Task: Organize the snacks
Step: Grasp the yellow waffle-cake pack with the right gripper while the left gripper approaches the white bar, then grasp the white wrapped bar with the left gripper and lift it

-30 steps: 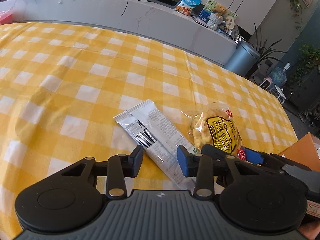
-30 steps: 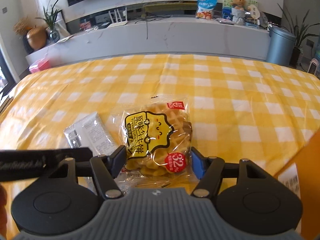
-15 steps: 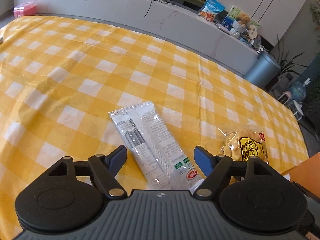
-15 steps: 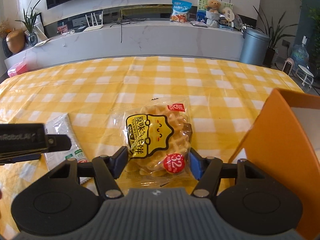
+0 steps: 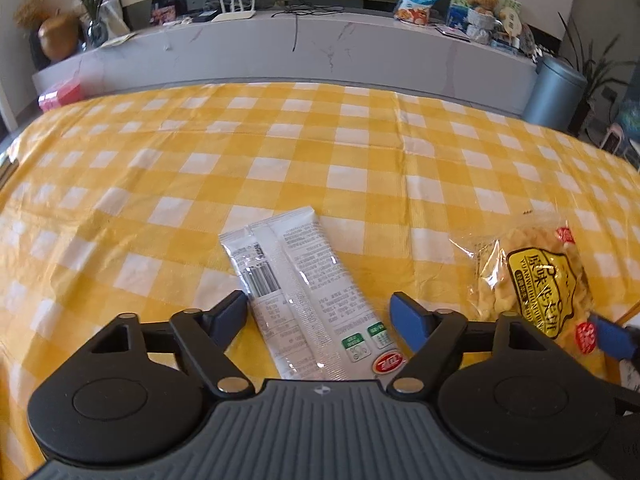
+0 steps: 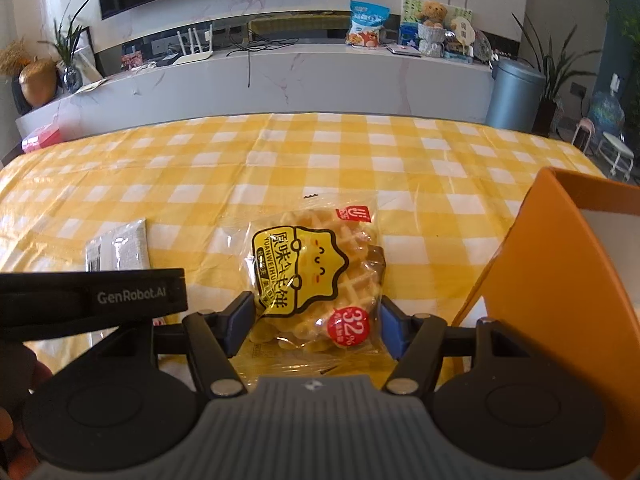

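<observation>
- On the bench, under a yellow and white checked cloth: two snacks, well apart.
- Silver snack pack lying flat, long and thin, printed back facing up.
- Left claw around its near end, jaws wide and just narrowed a little after opening up, not squeezing; left pad at the pack's edge, right pad clear of it.
- Waffle bag to the right, see-through wrap with a yellow face label and a red round sticker.
- Right claw with a blue pad on each side of the bag's near end, pressing into the crinkly wrap, so gripping it; bag flat on the cloth.
- Orange box just right of the waffle bag, open at the top.
- Far behind: a long grey shelf with a blue snack bag and a teddy bear on it.
</observation>
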Motion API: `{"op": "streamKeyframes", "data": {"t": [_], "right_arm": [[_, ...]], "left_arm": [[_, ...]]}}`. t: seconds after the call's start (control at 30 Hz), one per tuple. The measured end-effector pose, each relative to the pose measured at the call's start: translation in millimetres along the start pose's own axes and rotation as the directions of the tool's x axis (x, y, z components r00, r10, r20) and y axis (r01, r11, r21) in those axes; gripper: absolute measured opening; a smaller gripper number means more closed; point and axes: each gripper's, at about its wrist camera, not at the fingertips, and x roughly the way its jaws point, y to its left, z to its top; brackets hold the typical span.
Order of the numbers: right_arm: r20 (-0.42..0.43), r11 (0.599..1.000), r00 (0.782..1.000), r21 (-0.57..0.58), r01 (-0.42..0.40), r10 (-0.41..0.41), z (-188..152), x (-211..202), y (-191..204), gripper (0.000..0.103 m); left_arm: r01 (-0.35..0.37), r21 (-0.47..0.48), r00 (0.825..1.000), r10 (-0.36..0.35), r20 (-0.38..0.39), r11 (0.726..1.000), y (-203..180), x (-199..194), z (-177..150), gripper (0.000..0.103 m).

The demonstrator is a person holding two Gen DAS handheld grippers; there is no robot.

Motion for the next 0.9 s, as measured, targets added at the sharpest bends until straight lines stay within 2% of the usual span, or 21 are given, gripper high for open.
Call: {"op": "streamKeyframes", "data": {"t": [0.13,0.27,0.5,0.57,0.67,0.77,0.9], "right_arm": [[0.009,1.000,1.000,-0.029,0.009,-0.008,-4,-4,4,0.064],[-0.018,0.999,1.000,0.032,-0.019,0.019,-2,-4,-5,0.064],[-0.035,0.998,0.998,-0.034,-0.060,0.058,-9,-15,8,0.064],[-0.031,0.997,0.998,-0.059,-0.055,0.053,-13,-18,12,0.065],[-0.028,0.996,0.999,-0.072,-0.046,0.044,-15,-20,15,0.066],[-0.028,0.998,0.999,-0.052,-0.038,0.037,-13,-19,11,0.070],[-0.014,0.999,0.999,-0.018,-0.042,0.042,-6,-19,4,0.075]], "left_arm": [[0.051,0.072,0.999,-0.051,-0.008,0.996,8,-6,-2,0.076],[0.114,0.151,0.993,-0.112,-0.022,0.982,16,-16,-12,0.075],[0.241,0.311,0.970,-0.226,-0.085,0.919,24,-32,-33,0.075],[0.236,0.312,0.972,-0.222,-0.080,0.920,26,-34,-37,0.080],[0.193,0.280,0.981,-0.186,-0.053,0.940,29,-34,-40,0.084],[0.122,0.224,0.992,-0.122,-0.014,0.967,29,-33,-39,0.089],[0.084,0.202,0.995,-0.091,0.030,0.976,21,-36,-44,0.089]]}}
